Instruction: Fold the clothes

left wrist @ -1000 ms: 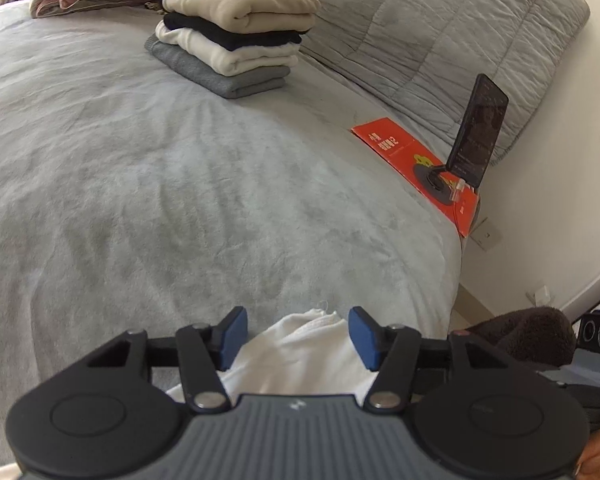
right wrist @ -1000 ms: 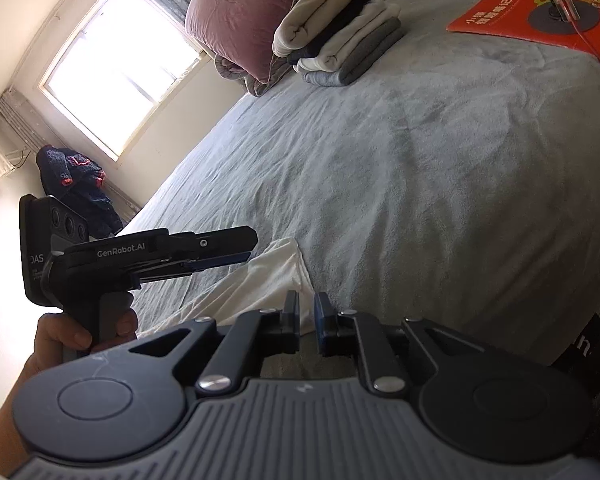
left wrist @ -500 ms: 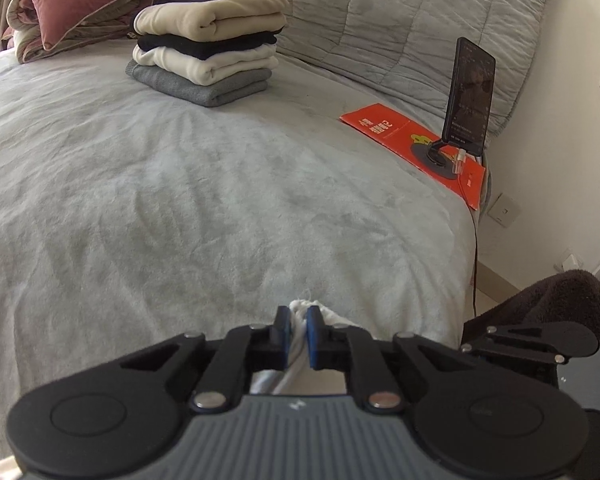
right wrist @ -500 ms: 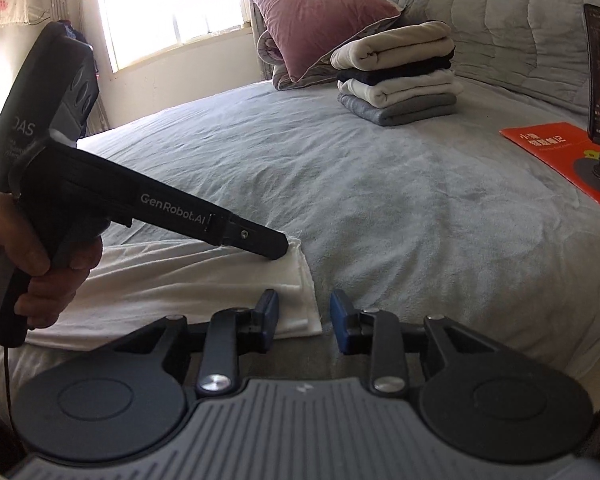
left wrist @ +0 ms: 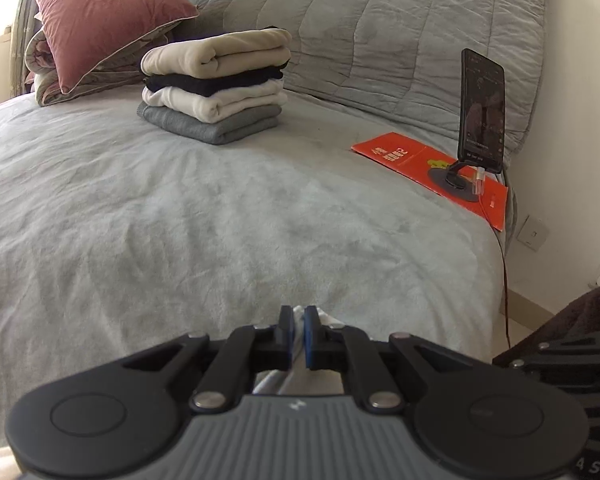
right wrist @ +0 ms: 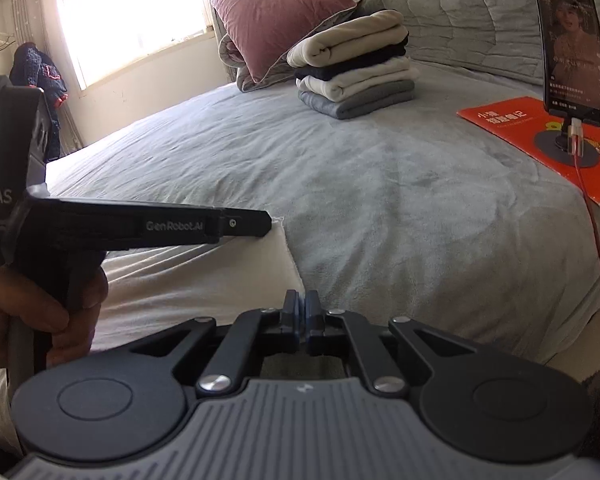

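Note:
A white garment [right wrist: 188,276] lies flat on the near part of the grey bed [right wrist: 400,200]. My left gripper [left wrist: 299,312] is shut on a bunched fold of this garment [left wrist: 274,380] at its far right corner. In the right wrist view the left gripper [right wrist: 266,224] reaches in from the left, held by a hand [right wrist: 32,312]. My right gripper [right wrist: 302,300] sits at the garment's near right corner. Its pads are pressed together on the corner's tip, and little cloth shows between them.
A stack of folded clothes [left wrist: 216,88] sits at the back of the bed beside a pink pillow [left wrist: 104,12]. At the right edge a phone [left wrist: 482,108] stands on a red booklet [left wrist: 404,156], with a red cable [right wrist: 596,240] hanging down. A dark brown cloth [left wrist: 580,308] lies off the bed's corner.
The left gripper went from open around the white cloth to shut on it. The right gripper rolled level, moved to the garment's near corner, and its jaws closed.

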